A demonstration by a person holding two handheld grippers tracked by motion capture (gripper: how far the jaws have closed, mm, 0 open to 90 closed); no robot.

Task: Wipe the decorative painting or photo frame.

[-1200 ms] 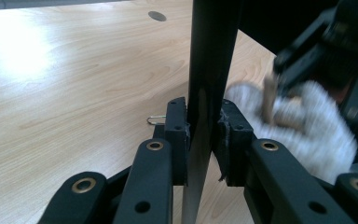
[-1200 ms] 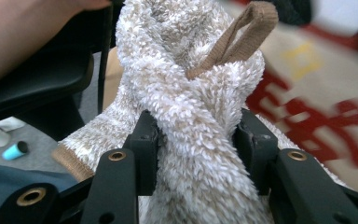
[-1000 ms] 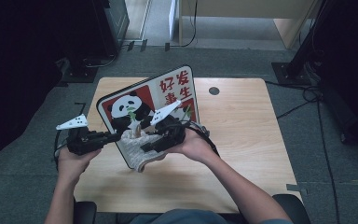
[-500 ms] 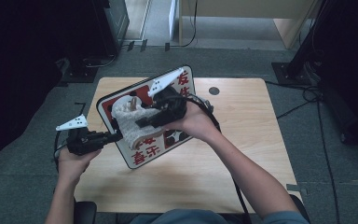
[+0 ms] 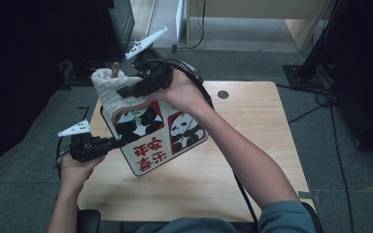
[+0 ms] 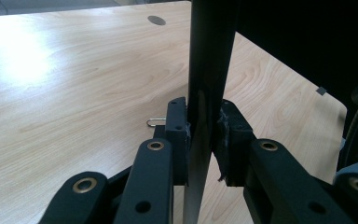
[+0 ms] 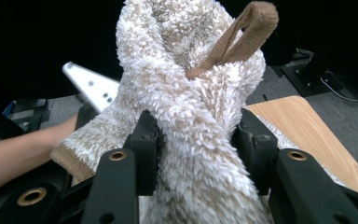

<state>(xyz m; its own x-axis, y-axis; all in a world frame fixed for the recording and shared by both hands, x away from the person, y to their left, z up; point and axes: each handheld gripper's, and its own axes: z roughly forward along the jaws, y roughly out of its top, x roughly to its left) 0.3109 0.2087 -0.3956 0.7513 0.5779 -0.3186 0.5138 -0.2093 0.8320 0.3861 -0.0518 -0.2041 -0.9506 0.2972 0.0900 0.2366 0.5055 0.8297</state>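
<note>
High view: the board (image 5: 162, 141) stands tilted on the desk (image 5: 252, 145), the left tool (image 5: 109, 144) clamped on its left edge. The towel (image 5: 111, 90) drapes the board's top corner, gripped by the right tool (image 5: 126, 91).

Left gripper view: both pads squeeze the board's dark edge (image 6: 205, 93).

Right gripper view: jaws pinch fluffy cream cloth (image 7: 191, 116) with a brown loop (image 7: 242, 32).

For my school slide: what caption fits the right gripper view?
Right gripper squeezing a fluffy cream towel with a brown hanging loop.
</note>
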